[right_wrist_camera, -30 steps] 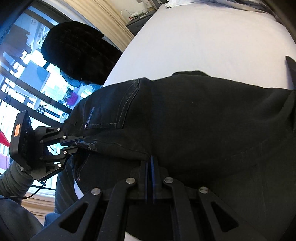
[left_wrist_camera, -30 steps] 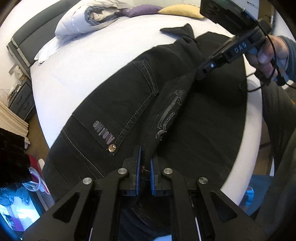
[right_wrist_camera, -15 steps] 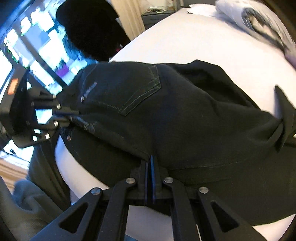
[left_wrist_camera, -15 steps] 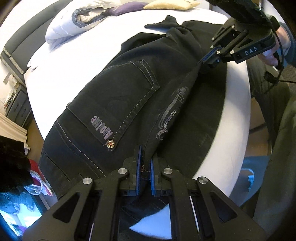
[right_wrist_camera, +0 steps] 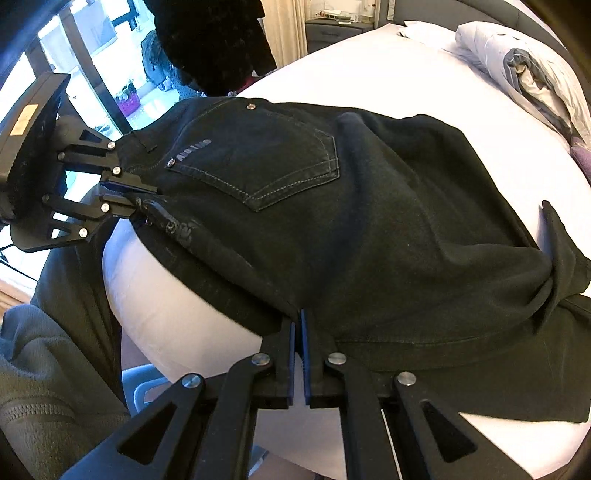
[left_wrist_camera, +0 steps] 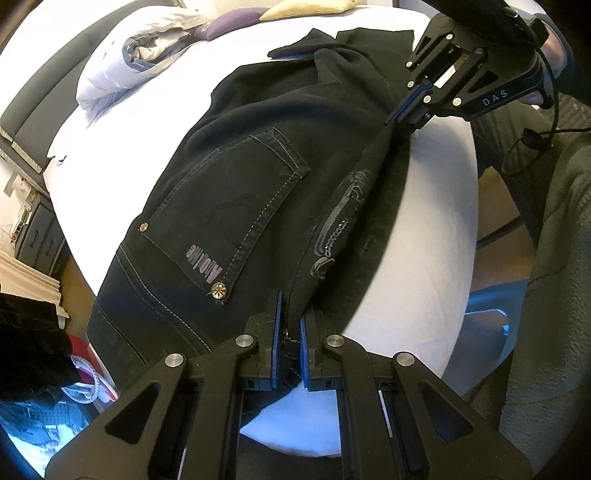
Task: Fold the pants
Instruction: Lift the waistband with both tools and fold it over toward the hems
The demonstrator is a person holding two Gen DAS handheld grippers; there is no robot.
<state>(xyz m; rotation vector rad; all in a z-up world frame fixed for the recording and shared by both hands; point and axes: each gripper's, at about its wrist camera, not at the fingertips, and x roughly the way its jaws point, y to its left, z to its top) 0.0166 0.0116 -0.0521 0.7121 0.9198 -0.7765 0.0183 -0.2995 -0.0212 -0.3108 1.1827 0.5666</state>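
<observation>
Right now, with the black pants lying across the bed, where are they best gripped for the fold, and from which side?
Grip the black pants along the doubled edge nearest the person, coming from above at the bed's near side. That edge forms a raised ridge; left gripper and right gripper already pinch it.

pants (left_wrist_camera: 258, 155): black, with pale stitching and grey letters on the back pocket
bed sheet (left_wrist_camera: 424, 258): white
left gripper (left_wrist_camera: 288, 332): black, with blue pads
right gripper (right_wrist_camera: 297, 332): black, with blue pads
duvet (left_wrist_camera: 122, 70): white and grey
cushions (left_wrist_camera: 229, 22): one purple, one yellow
</observation>
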